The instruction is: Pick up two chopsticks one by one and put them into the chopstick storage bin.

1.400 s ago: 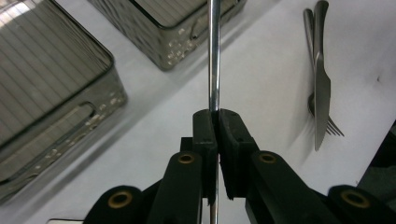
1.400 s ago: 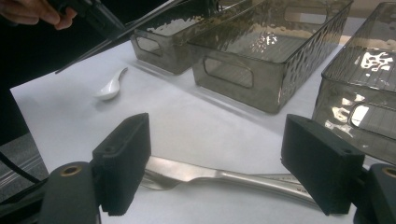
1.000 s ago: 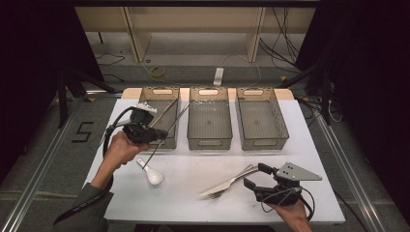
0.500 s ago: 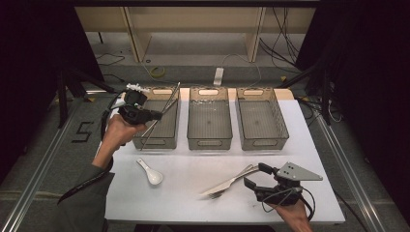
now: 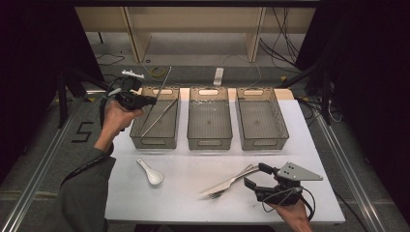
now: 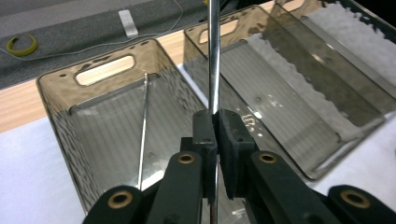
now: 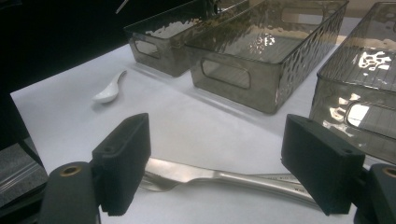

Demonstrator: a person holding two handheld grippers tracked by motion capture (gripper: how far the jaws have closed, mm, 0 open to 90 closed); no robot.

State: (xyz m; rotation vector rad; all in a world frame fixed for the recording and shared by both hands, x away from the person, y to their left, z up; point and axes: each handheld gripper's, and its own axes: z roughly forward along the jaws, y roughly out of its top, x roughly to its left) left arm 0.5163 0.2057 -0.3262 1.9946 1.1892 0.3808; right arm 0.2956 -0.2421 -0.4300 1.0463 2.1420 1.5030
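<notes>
High view: the left gripper [image 5: 153, 100] is raised over the near-left rim of the left bin [image 5: 141, 136], its jaws pinched on a thin metal chopstick [image 5: 165, 83] that rises up and away from it. A second chopstick [image 5: 159, 117] lies slanted inside that bin. The middle bin [image 5: 210, 140] and the right bin [image 5: 263, 140] stand just beside it in a row at the far side of the white table [image 5: 183, 193]. A white spoon [image 5: 150, 172] lies on the table near the left bin. At the near right, the right gripper [image 5: 252, 176] rests low with its jaws apart around the handle ends of a fork [image 5: 218, 192] and knife [image 5: 232, 180] lying together.

Left gripper view: the two black jaws are clamped tight on the chopstick [image 6: 214, 60], which stands upright between them over the left bin [image 6: 56, 121]. The second chopstick [image 6: 143, 135] lies on the bin floor to the left.

Right gripper view: the jaws stand wide apart, with the fork [image 7: 187, 177] lying on the table between them; whether they touch it I cannot tell. The spoon [image 7: 108, 91] lies farther off at the left, before the bins [image 7: 243, 79].
</notes>
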